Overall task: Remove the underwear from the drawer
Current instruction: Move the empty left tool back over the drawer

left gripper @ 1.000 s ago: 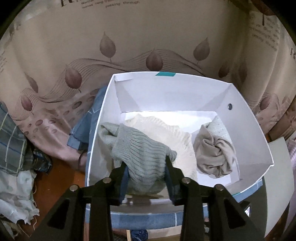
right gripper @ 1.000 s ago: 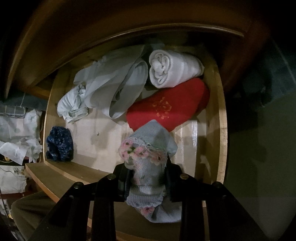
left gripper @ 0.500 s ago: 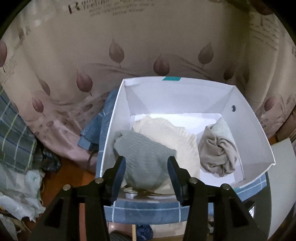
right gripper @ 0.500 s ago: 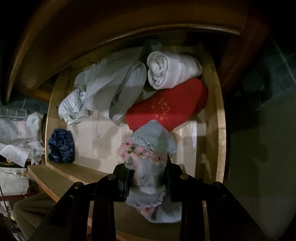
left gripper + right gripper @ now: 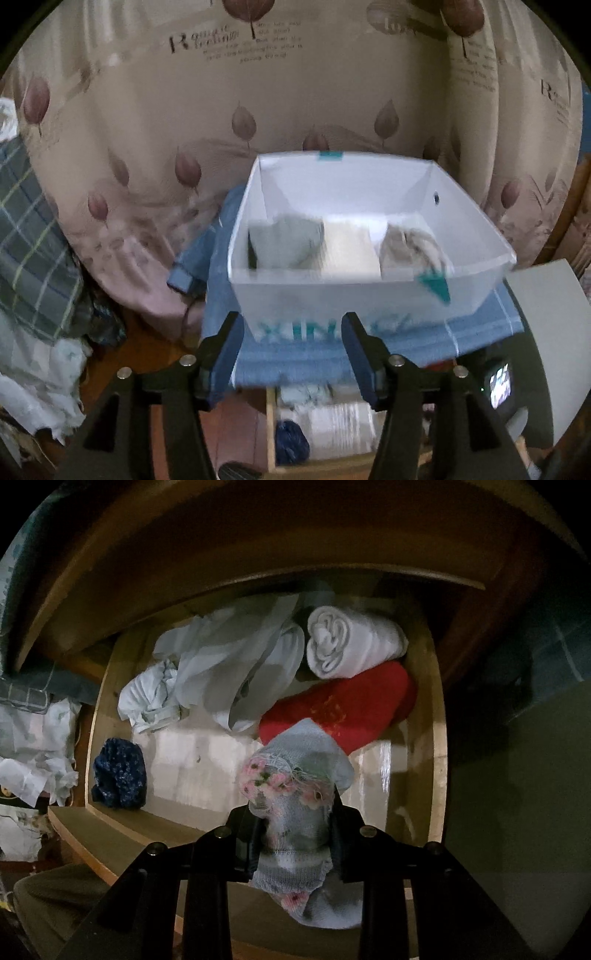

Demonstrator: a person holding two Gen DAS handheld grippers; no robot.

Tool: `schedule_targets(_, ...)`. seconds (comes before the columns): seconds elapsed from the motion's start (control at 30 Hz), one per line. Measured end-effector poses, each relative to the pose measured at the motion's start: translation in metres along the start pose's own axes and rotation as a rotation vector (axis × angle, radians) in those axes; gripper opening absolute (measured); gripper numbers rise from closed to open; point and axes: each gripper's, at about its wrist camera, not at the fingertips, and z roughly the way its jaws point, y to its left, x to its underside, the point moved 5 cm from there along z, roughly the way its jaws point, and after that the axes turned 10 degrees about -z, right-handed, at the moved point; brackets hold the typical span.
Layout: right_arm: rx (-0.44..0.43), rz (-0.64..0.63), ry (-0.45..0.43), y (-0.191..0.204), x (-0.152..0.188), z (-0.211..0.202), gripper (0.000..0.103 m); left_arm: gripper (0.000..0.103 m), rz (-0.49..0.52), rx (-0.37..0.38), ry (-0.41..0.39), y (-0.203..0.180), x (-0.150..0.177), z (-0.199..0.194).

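Two grippers in play, each at a different stage. The right gripper (image 5: 293, 834) has its dark fingers (image 5: 243, 834) clamped on a pale grey knitted piece of underwear with pink flower trim (image 5: 295, 786), pinched about mid-length: the bunched flowered end stands up beyond the tips and the hem droops below them, over the front rail of the light wooden drawer (image 5: 436, 760). The garment appears clear of the drawer floor, just in front of a rolled red cloth with gold embroidery (image 5: 343, 705). Also in the drawer: a rolled white towel (image 5: 351, 642), a crumpled pale grey-white garment (image 5: 229, 672) and a small dark blue speckled bundle (image 5: 118, 775) at the left front corner. The gripper points steeply down into the drawer. The left gripper (image 5: 291, 354) holds nothing; its blue-padded fingers (image 5: 358, 354) stand apart and are opening, aimed obliquely down at the near wall of a white cardboard box with teal lettering (image 5: 354, 295). Three pieces lie in the box: a grey-green ribbed knit (image 5: 284, 240), a cream piece (image 5: 351, 247) and a beige twisted piece (image 5: 406, 243). Step in hand, as judged: carry the flowered piece to the box. Advice: lift straight up until the drooping hem clears the front rail, keep the pinch firm since the knit is loose and could slip, then travel across. Keep the left gripper out of the path; view blurred there.
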Motion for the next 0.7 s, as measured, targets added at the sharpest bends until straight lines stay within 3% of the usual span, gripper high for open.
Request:
schedule_targets(0.3,0.005,-0.066,-0.13,0.011,-0.015,-0.031,0.028,0.057,-0.001,-0.046,0.086,0.009,0.08,0.044)
schedule_targets(0.47,0.007,-0.049,-0.118,0.009,-0.015,-0.037,0.028,0.057,0.014,-0.092,0.075,0.007,0.109,0.068)
schedule_targets(0.7,0.027,-0.091,-0.128,0.017,-0.021,-0.059,0.028,0.057,0.031,-0.09,0.107,0.001,0.142,0.09)
